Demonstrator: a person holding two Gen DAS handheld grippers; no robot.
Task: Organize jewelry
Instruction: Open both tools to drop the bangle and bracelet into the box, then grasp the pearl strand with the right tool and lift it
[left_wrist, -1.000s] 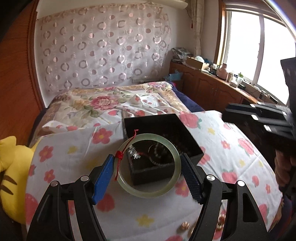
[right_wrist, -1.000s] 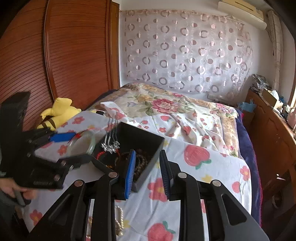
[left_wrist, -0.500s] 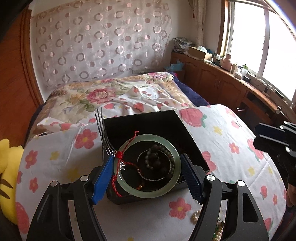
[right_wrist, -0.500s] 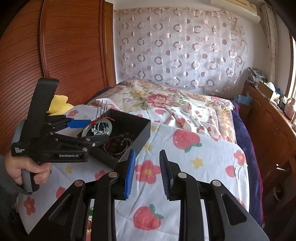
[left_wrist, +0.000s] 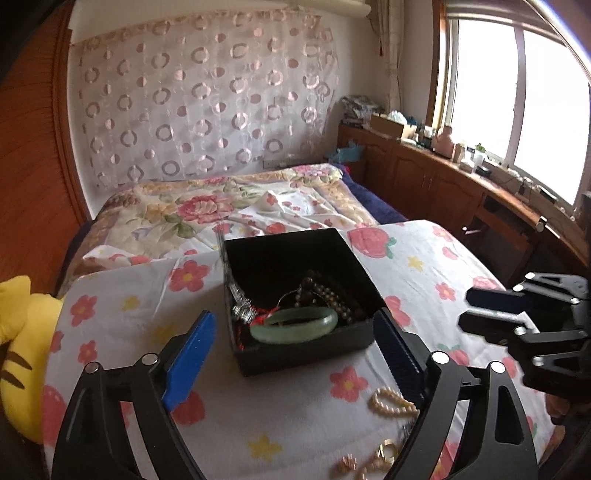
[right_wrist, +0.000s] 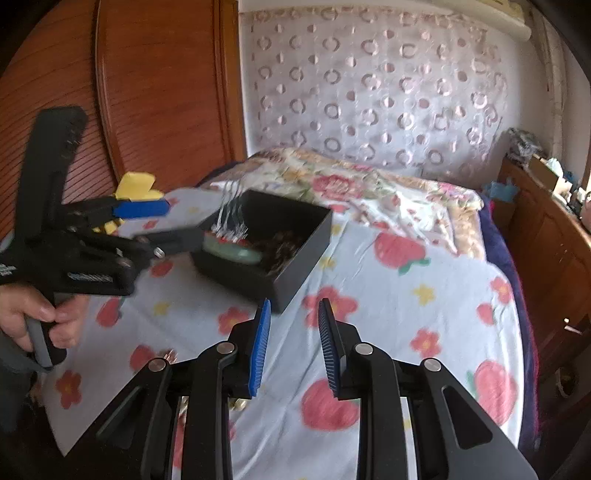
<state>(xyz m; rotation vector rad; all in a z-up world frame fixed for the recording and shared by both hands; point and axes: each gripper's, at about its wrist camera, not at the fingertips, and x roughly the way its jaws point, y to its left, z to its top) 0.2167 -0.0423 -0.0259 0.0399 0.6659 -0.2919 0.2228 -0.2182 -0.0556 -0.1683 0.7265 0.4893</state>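
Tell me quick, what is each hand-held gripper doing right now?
Left hand-held gripper: open, holding nothing; the green bangle lies in the black box.
Right hand-held gripper: open, empty.

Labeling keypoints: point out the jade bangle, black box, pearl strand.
jade bangle (left_wrist: 295, 325): left wrist view, front of the band.
black box (left_wrist: 303, 354): left wrist view, near outer wall.
pearl strand (left_wrist: 391, 403): left wrist view, loop on the cloth.

a home bedroom: quilted bed (left_wrist: 229, 206), patterned curtain (right_wrist: 373, 88), wooden cabinets (left_wrist: 424, 184).
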